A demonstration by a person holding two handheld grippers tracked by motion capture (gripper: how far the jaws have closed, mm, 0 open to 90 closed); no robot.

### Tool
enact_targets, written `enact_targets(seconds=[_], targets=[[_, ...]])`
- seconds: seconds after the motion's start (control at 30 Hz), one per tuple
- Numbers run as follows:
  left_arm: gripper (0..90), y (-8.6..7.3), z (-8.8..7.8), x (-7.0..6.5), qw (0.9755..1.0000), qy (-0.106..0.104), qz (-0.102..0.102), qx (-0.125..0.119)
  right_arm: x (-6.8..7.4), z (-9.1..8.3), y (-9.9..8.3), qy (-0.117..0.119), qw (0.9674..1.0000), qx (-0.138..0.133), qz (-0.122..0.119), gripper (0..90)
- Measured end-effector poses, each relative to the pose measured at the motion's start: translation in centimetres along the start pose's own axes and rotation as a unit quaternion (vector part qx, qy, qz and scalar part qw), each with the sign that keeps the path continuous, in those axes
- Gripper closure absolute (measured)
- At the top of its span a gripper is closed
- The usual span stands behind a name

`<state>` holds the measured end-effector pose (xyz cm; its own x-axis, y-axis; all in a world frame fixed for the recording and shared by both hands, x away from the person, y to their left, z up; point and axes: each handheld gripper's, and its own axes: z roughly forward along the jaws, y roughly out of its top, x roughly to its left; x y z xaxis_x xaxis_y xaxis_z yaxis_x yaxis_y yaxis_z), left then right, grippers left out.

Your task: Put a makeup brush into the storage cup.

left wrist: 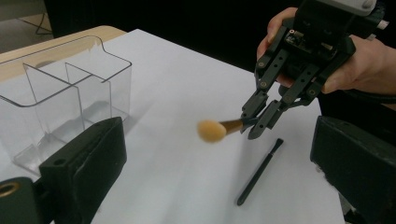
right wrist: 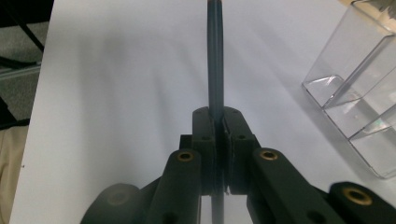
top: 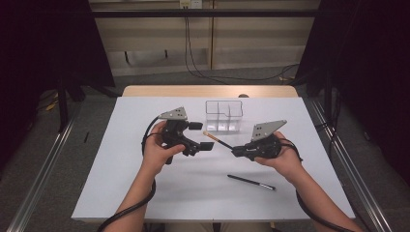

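A makeup brush [top: 217, 140] with a tan tuft [left wrist: 211, 130] and a dark handle [right wrist: 215, 56] is held level above the white table. My right gripper [top: 236, 151] is shut on its handle, jaws pressed together around it [right wrist: 219, 128]. In the left gripper view that gripper [left wrist: 254, 123] points the tuft toward the camera. My left gripper [top: 200, 136] stands open a short way left of the tuft, its two black fingers [left wrist: 88, 172] wide apart with nothing between them. A second slim black brush [top: 251, 182] lies flat on the table near the right hand [left wrist: 259, 172].
A clear plastic organiser [top: 223, 116] with several compartments stands at the back middle of the white table top [top: 145, 193], close behind both grippers [left wrist: 65, 93] [right wrist: 359, 84]. Black cables trail from both grippers off the front edge.
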<state>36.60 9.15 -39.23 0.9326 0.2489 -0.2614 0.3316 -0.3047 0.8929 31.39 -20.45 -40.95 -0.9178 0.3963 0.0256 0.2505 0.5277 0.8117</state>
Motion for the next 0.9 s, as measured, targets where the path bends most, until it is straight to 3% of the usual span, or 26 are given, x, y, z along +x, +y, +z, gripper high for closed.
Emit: enact_targets(seconds=[0.47,0.7,0.9], targets=[[6.5,-0.2,0.3,0.0,0.9996,-0.005,-0.012,-0.026,0.2,0.3,0.7,-0.014,0.9987,-0.045,0.019,85.0],[19.8,-0.3,0.5,0.0,0.9989,-0.012,-0.021,-0.041,0.1,0.3,0.9,-0.019,0.9978,-0.057,0.029,85.0],[33.4,-0.2,1.0,-0.1,0.9987,-0.024,-0.026,-0.036,0.2,0.5,1.0,-0.020,0.9976,-0.058,0.033,85.0]])
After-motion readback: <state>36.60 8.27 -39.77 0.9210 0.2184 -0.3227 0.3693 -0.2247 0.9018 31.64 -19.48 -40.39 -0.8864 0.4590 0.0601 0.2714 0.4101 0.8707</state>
